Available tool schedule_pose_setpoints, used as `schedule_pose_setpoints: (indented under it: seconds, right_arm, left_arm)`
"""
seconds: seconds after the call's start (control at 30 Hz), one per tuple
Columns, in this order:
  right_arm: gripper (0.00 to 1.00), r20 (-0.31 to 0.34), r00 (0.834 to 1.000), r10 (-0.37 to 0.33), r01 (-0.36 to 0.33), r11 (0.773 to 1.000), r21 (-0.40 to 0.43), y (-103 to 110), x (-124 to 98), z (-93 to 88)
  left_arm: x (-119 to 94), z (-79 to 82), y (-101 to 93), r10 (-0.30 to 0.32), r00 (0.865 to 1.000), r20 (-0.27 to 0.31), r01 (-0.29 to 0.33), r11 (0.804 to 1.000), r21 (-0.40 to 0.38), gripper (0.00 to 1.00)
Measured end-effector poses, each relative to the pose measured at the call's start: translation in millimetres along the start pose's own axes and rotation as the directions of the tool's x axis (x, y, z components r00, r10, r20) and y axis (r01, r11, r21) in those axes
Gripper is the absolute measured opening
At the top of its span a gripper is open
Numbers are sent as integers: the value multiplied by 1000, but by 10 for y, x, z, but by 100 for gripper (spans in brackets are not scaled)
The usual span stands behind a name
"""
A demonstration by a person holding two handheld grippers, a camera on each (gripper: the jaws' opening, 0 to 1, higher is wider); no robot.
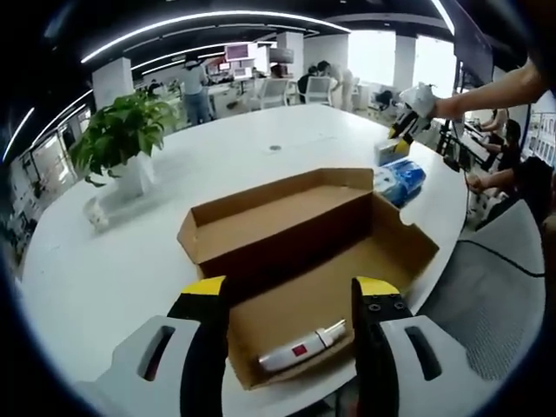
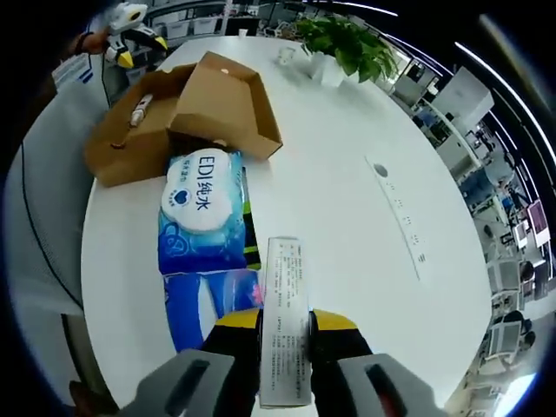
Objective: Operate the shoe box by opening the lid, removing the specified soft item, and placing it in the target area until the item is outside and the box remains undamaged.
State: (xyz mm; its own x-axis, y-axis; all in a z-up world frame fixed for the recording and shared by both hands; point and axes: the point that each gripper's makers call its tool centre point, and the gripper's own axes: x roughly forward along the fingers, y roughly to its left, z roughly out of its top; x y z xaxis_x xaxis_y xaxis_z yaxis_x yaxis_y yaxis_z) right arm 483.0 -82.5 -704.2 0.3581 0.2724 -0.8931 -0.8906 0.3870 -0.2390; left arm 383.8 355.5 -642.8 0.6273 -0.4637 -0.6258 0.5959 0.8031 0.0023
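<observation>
Shoe box (image 1: 304,261) on white counter (image 1: 261,139), lid folded back and standing open on the far side. One item visible inside: white tube (image 1: 300,349) with small red mark, lying on the box floor at the near end, just ahead of and between the jaws of the left claw (image 1: 291,300). Long axis of tube runs roughly crosswise to the jaw line, cap end pointing toward the right jaw. Left claw spread wide, empty, hovering above the near box edge.

Right claw (image 2: 287,334) well apart from the box, pinching a slim white printed carton (image 2: 285,326) upright between pressed-in jaws; carton's long axis in line with the jaws. Print on carton too fine to read. Just beside it on the counter (image 2: 347,174): blue-and-white soft pack (image 2: 201,217), marked "EDI" plus two Chinese characters, lying between the carton and the box (image 2: 182,109), outside it, long axis pointing toward the box. Second blue pack (image 2: 208,300) next to it, nearer the claw.

Judgement: soft pack already out of the box; carton in the right claw likely due for set-down beside it. Left claw clearly nearer the tube. Box walls look undamaged.

Potted plant (image 1: 122,130) on the far counter.
</observation>
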Motion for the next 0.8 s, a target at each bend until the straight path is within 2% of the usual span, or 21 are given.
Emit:
schedule_pose_setpoints:
  seconds: [0.2,0.43,0.5,0.8]
  right_arm:
    - [17,-9,1000,14,-14,1000,15,-40,114,-49]
    - [17,-14,999,40,-40,999,-4,-33,242,-57]
    - [17,-33,998,50,-50,998,-24,-30,289,-84]
    - [17,-51,996,71,-73,997,-38,-42,344,-150]
  left_arm:
    - [14,0,22,3,1000,-4,-3,1000,1,57]
    - [19,-30,21,2,1000,-17,-2,1000,4,57]
    - [17,-32,26,5,1000,-21,-5,1000,8,57]
    - [12,-26,60,12,1000,-26,-12,1000,5,57]
